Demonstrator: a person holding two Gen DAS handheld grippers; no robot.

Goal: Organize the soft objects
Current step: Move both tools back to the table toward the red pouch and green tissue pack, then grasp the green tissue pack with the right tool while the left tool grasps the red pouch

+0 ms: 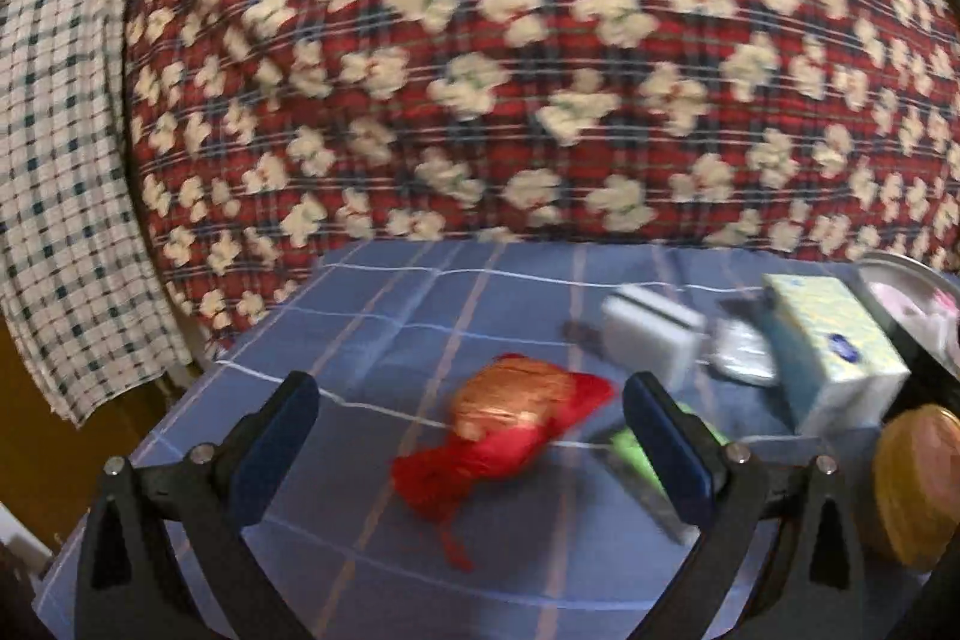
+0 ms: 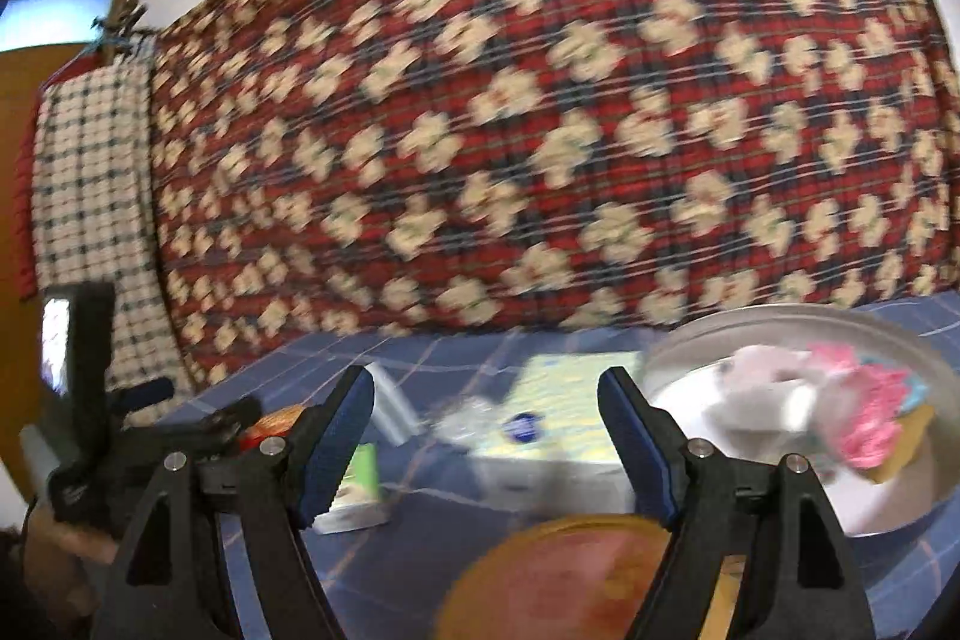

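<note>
Progress about midway, by the look of it: some soft things already in the metal bowl (image 2: 708, 340), several others loose on the blue checked surface (image 1: 384, 316).

Left tongs (image 1: 471, 415): spread wide, pinching nothing. Just ahead and between the two blue pads, lying flat on the surface, a red mesh pouch (image 1: 510, 430) with a tan round lump inside. Not yet gripped; apparently the next candidate for sorting. Partly hidden behind the right-hand pad, a green packet (image 1: 630, 451). Farther ahead and to the right, a white block (image 1: 651, 334), possibly a sponge, too blurred to confirm. Beside it a crumpled silvery wrapper (image 1: 741, 349), then a tissue box (image 1: 840, 352) standing tilted.

Right tongs (image 2: 486, 427): likewise spread, nothing held. Close below and between the pads, a round orange-and-pink thing (image 2: 558, 580), blurred, perhaps a cushion or puff. Ahead and to the right, the metal bowl, holding a white fluffy item (image 2: 759, 388), a pink knitted piece (image 2: 864, 430) with a blue edge, and something yellow (image 2: 900, 451) underneath at the near side. Exact count inside the bowl: cannot tell through the blur.

Left to do, as a judgement: pouch, round orange thing and perhaps the white block into the bowl. Behind everything, a red patterned quilt (image 1: 510, 58).
</note>
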